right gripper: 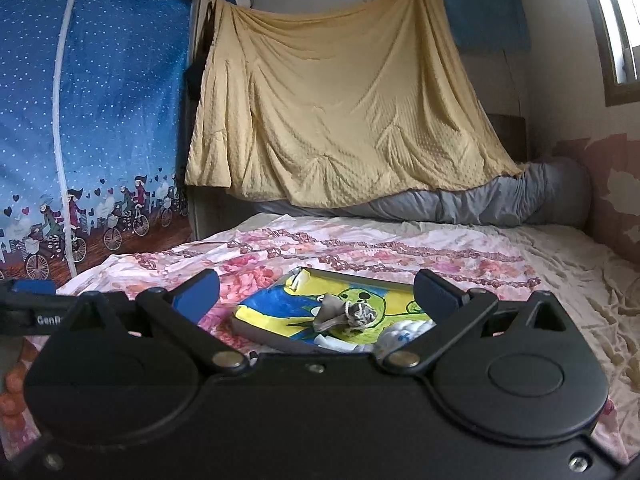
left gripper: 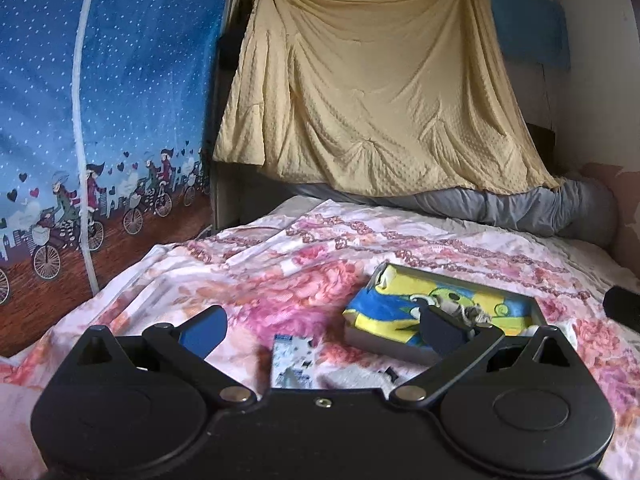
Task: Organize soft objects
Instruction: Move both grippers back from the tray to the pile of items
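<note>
A shallow grey tray (right gripper: 264, 336) lined with a yellow and blue cartoon cloth lies on the floral bed sheet; it also shows in the left wrist view (left gripper: 384, 342). A small grey scrunched soft item (right gripper: 352, 314) sits in the tray, with a white soft item (right gripper: 404, 330) at the tray's near right corner. A small blue-white printed piece (left gripper: 292, 364) lies on the sheet between my left fingers. My left gripper (left gripper: 320, 330) is open and empty, just left of the tray. My right gripper (right gripper: 316, 294) is open and empty, straddling the tray's near side.
A yellow blanket (left gripper: 372, 92) hangs across the back above a rolled grey quilt (left gripper: 520, 208). A blue printed curtain (left gripper: 100, 120) stands at the left. The left gripper's body (right gripper: 28, 308) shows at the left edge of the right wrist view.
</note>
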Motion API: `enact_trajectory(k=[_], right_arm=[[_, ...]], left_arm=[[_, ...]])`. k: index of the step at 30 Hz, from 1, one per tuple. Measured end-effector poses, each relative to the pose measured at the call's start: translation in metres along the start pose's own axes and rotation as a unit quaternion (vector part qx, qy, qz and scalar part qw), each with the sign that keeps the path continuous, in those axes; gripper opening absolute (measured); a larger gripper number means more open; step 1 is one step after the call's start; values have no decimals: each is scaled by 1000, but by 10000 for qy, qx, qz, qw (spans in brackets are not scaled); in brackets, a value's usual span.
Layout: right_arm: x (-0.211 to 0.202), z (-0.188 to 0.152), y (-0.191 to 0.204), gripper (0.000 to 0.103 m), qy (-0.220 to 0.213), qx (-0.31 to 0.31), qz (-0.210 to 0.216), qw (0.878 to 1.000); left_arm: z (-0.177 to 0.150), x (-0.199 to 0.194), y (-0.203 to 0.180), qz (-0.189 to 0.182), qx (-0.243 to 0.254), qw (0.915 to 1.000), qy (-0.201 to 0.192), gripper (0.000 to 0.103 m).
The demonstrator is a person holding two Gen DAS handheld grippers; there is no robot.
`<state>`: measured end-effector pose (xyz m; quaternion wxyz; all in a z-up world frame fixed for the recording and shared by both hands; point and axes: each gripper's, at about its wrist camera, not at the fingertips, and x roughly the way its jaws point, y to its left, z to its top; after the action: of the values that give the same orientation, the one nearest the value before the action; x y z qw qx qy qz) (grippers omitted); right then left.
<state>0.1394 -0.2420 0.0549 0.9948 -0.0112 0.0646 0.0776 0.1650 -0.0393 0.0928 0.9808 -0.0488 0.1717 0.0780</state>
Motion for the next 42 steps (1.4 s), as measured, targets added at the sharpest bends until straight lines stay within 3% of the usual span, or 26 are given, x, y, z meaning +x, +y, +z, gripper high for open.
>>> enact_trajectory(k=[9, 16, 32, 42], right_arm=[[-17, -7, 7, 103, -122, 25, -107, 9999], [-26, -25, 17, 102, 165, -114, -189, 9996], [-33, -51, 46, 102, 735, -396, -232, 9962], [-35, -63, 58, 102, 937, -562, -104, 9940]], left_arm=[[-34, -16, 30, -14, 148, 9999, 79, 102], [-54, -21, 50, -127, 126, 9997, 173, 102], [-103, -43, 78, -533, 583, 9968, -124, 102], [-112, -62, 90, -717, 711, 9943, -354, 102]])
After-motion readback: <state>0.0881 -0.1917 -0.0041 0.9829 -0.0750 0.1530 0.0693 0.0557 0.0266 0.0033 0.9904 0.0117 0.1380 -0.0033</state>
